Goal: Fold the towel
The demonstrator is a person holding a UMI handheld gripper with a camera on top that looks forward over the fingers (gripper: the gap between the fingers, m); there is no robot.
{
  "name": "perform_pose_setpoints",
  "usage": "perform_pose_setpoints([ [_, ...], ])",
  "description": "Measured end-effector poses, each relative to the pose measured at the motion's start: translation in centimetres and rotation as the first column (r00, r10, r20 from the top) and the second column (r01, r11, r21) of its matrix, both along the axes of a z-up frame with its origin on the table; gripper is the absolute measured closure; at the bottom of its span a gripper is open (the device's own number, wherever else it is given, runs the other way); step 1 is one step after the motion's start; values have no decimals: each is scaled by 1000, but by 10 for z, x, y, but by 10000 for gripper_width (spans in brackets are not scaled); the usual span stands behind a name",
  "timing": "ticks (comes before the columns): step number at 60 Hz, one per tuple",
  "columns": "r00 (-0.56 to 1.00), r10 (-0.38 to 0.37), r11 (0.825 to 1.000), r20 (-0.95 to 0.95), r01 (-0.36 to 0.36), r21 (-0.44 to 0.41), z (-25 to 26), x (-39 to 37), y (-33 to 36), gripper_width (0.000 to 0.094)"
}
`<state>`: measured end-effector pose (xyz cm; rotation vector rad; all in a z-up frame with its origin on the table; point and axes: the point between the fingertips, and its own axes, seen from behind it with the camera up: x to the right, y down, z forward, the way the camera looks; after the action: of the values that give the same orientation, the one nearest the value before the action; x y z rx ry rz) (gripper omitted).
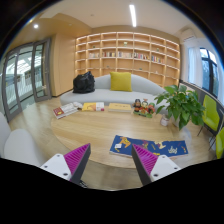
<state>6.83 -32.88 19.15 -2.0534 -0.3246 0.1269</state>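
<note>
Towel is not something I can pick out with any certainty from here; the only candidate is a pale white shape low down, out to the left of the left finger, and I cannot tell whether that is cloth or furniture. My gripper hangs above the near edge of a wide wooden table with its fingers spread apart, magenta pads facing each other across a clear gap, and nothing is held between them. Just ahead of the right finger a blue printed sheet lies flat on the table. Farther across the tabletop I see a few books lying near the far edge. A leafy green plant stands at the right end of the table, with a green chair beside it. Beyond the table a grey sofa carries a yellow cushion and a black bag, and behind that a wooden bookshelf fills the back wall
</note>
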Motion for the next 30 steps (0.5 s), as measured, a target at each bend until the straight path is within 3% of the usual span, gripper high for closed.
perform_pose_setpoints([
  [15,999,-40,993,7,40,-111,-61,2,27,86],
  [30,992,-126,977,12,126,-171,-131,-6,113,84],
])
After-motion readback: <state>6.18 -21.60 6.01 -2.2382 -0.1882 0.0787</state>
